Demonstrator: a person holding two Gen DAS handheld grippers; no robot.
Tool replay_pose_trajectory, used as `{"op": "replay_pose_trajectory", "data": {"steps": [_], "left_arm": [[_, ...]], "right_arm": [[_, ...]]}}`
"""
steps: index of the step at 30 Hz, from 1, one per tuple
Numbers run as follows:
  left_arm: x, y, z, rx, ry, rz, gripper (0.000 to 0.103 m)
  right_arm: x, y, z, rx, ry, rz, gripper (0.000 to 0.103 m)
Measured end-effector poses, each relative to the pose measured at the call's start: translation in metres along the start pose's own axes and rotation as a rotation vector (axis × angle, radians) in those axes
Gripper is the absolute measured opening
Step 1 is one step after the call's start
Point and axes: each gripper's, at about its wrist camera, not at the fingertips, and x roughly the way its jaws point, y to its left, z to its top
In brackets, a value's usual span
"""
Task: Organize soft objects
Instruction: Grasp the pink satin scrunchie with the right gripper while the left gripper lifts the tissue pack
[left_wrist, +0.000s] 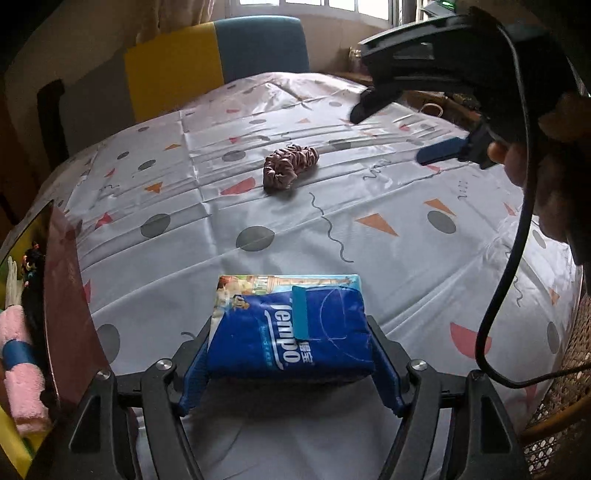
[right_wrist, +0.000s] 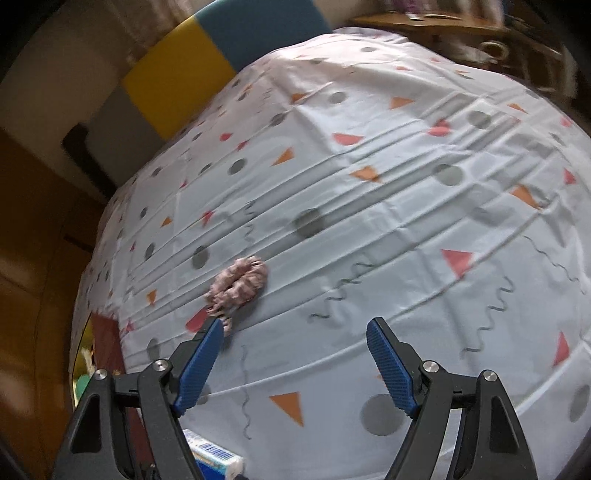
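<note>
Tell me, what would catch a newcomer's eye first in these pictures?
Probably the blue tissue pack, gripped between the left gripper pads just above the patterned tablecloth. Beyond it a pink scrunchie lies alone mid-table. The right gripper hangs open over the cloth, the scrunchie just past its left fingertip.

patterned tablecloth, pink scrunchie on it

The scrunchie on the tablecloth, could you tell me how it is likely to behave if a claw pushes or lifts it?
The scrunchie is gathered, ruffled fabric, so it would probably squash and flop rather than hold its shape. It looks light, and the tablecloth looks glossy, so a push would likely slide it. It lies flat, so rolling seems unlikely.
</note>
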Motion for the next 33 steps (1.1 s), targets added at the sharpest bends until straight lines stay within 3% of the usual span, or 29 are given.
{"op": "replay_pose_trajectory", "data": {"steps": [7, 10, 11, 12, 13, 15, 19, 22, 27, 30, 33], "left_arm": [[-0.001, 0.002, -0.003, -0.014, -0.022, -0.024, 0.075], [-0.002, 0.003, -0.005, -0.016, -0.024, -0.032, 0.075], [-0.002, 0.003, -0.005, -0.016, -0.023, -0.029, 0.075], [-0.002, 0.003, -0.005, -0.016, -0.024, -0.029, 0.075], [-0.002, 0.003, -0.005, -0.014, -0.023, -0.028, 0.075], [-0.002, 0.003, -0.005, -0.012, -0.022, -0.031, 0.075], [-0.002, 0.004, -0.005, -0.018, -0.022, -0.035, 0.075], [-0.002, 0.003, -0.006, -0.014, -0.026, -0.033, 0.075], [-0.002, 0.003, -0.004, -0.016, -0.014, -0.031, 0.075], [-0.002, 0.004, -0.003, -0.011, 0.000, -0.027, 0.074], [-0.003, 0.005, -0.001, -0.016, 0.016, -0.017, 0.074]], "right_arm": [[0.038, 0.045, 0.020, -0.147, 0.081, -0.046, 0.081], [0.069, 0.063, 0.029, -0.202, 0.110, -0.118, 0.080], [0.077, 0.066, 0.030, -0.217, 0.116, -0.128, 0.075], [0.085, 0.070, 0.031, -0.240, 0.128, -0.136, 0.063], [0.097, 0.076, 0.030, -0.272, 0.152, -0.150, 0.060], [0.097, 0.087, 0.029, -0.344, 0.120, -0.171, 0.015], [0.075, 0.096, 0.020, -0.454, 0.121, -0.106, 0.015], [0.048, 0.090, -0.005, -0.558, 0.173, -0.053, 0.015], [0.054, 0.052, -0.037, -0.532, 0.288, -0.059, 0.016], [0.050, 0.042, -0.035, -0.464, 0.236, -0.011, 0.017], [0.053, 0.043, -0.037, -0.511, 0.209, -0.019, 0.017]]}}
